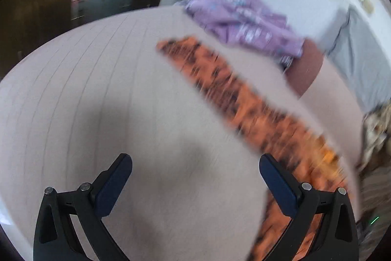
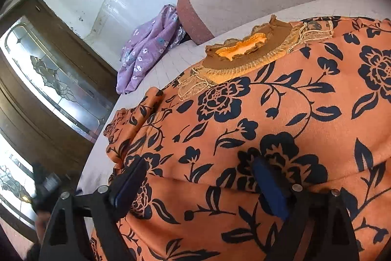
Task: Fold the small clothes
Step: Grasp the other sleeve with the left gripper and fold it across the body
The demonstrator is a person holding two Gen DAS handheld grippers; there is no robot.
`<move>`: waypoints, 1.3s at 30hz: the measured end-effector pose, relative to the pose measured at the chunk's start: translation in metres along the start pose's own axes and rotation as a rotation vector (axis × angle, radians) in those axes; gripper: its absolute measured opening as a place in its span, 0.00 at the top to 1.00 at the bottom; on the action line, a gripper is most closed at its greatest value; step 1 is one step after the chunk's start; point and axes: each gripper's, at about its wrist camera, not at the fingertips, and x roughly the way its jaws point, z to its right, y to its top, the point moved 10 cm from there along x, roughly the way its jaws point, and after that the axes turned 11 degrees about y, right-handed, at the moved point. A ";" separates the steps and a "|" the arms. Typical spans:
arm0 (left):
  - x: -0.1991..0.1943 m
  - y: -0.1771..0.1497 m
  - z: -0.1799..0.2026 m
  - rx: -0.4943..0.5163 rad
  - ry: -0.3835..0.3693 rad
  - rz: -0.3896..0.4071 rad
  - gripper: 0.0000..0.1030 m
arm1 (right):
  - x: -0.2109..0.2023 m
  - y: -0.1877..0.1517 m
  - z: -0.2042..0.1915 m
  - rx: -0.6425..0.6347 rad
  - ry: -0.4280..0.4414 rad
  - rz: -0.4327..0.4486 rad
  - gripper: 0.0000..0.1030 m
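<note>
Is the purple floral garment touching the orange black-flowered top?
Apart. The right wrist view shows bare pale bed cover between purple floral garment and orange black-flowered top.

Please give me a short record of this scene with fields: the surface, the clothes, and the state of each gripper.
surface: pale quilted bed cover
main garment: orange top with dark flower print, lying spread on the cover, frilled collar visible
other garment: purple flowered cloth, crumpled near the wall
left gripper: open, nothing between the fingers
right gripper: open, over the orange top
</note>
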 end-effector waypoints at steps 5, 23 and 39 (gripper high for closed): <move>0.054 0.076 -0.002 -0.176 -0.132 -0.089 0.00 | -0.019 0.003 0.002 0.001 0.027 0.021 0.12; 0.181 0.154 -0.031 -0.108 0.154 -0.113 0.94 | -0.034 0.003 -0.002 0.007 0.055 0.048 0.12; -0.110 0.084 0.265 0.417 -0.374 0.268 0.95 | -0.036 0.006 -0.005 0.016 0.044 0.037 0.12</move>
